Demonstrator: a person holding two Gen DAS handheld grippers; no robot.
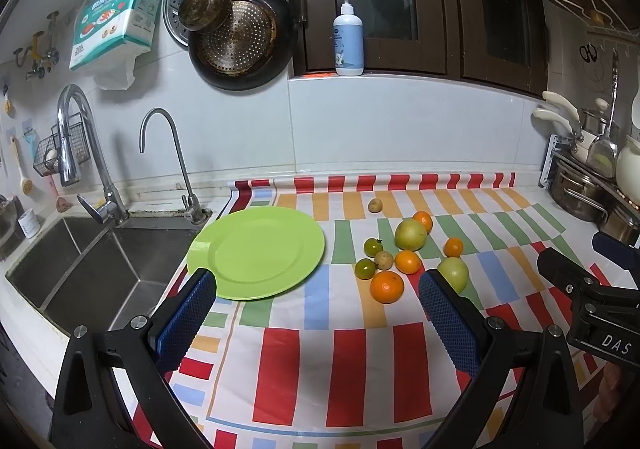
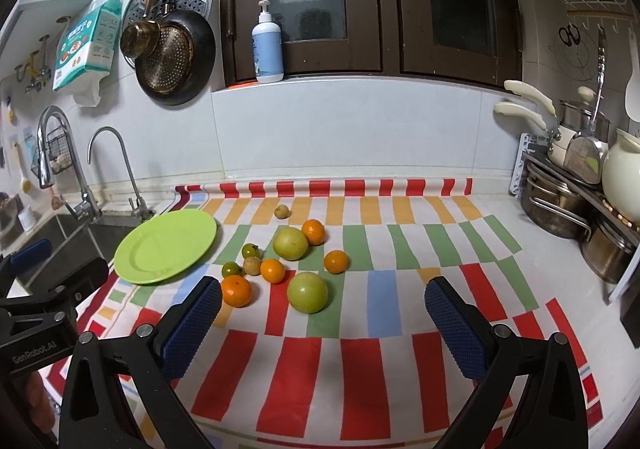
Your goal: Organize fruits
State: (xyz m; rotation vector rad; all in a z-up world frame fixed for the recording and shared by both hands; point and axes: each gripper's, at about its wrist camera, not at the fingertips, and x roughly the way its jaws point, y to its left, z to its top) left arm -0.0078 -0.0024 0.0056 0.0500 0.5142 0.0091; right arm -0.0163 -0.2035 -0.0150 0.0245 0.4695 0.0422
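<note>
While both the left gripper (image 1: 318,303) and the right gripper (image 2: 322,311) are hovering wide open and empty, the round loose fruits (image 2: 280,261) at frame centre are risking rolling away from the flat green plate (image 2: 166,247), centre left.

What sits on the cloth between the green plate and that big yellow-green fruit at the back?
In the right wrist view, one small green tomato lies between the green plate and the large yellow-green fruit; otherwise only striped cloth.
</note>
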